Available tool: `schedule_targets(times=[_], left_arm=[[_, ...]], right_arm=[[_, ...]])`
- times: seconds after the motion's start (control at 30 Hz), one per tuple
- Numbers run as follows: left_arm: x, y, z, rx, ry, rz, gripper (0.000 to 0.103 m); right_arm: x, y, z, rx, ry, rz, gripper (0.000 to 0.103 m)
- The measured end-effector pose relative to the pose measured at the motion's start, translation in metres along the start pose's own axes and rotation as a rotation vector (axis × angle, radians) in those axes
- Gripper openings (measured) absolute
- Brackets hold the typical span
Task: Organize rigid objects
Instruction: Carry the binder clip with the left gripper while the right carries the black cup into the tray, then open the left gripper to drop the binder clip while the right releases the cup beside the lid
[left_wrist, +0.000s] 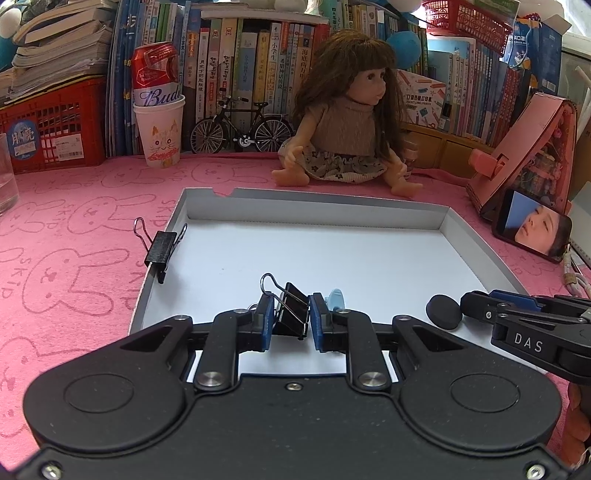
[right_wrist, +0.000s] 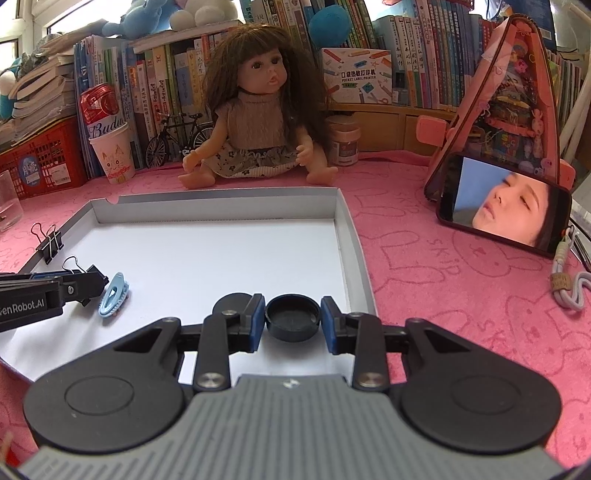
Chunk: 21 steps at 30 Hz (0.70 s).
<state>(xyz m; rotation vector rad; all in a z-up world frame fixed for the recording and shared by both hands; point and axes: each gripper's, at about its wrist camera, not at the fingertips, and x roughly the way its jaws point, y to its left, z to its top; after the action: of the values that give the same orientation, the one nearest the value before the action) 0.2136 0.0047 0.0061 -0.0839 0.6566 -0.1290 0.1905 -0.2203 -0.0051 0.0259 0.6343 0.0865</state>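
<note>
While both grippers hang over the white tray (right_wrist: 354, 236), each one grips
Left gripper (left_wrist: 291, 317) pinches a black binder clip (left_wrist: 293, 314); right gripper (right_wrist: 293, 319) clamps a black cap (right_wrist: 293, 322)

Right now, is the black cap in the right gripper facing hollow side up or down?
Hollow side up: the black cap shows its rim and recessed inside between the right gripper's pads.

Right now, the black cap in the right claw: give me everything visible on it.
The black cap is a small round lid, matte and plastic-looking, with a raised rim and a shallow hollow facing up. It sits level between the blue pads of the right claw, which press its sides, low over the white tray near its right wall. From the left wrist view it shows as a dark disc.
</note>
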Motion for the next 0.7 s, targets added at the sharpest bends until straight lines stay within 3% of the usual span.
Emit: schedule_targets(times=[0.47, 0.5, 0.57, 0.6, 0.7], left_arm=[[0.002, -0.002, -0.001, 0.005, 0.003, 0.005, 0.02], [0.001, -0.002, -0.001, 0.006, 0.001, 0.006, 0.023], [-0.002, -0.002, -0.001, 0.006, -0.006, 0.006, 0.035], [-0.003, -0.002, -0.001, 0.006, -0.011, 0.009, 0.042], [-0.01, -0.003, -0.001, 0.008, -0.024, 0.012, 0.049]], right_arm=[[0.0, 0.0, 0.001, 0.0, 0.001, 0.01, 0.041], [0.0, 0.001, 0.001, 0.0, -0.001, 0.011, 0.042], [-0.004, 0.002, 0.001, -0.006, -0.011, 0.012, 0.056], [-0.005, 0.003, 0.001, -0.012, -0.015, 0.012, 0.056], [-0.01, 0.005, 0.001, -0.027, -0.027, 0.011, 0.059]])
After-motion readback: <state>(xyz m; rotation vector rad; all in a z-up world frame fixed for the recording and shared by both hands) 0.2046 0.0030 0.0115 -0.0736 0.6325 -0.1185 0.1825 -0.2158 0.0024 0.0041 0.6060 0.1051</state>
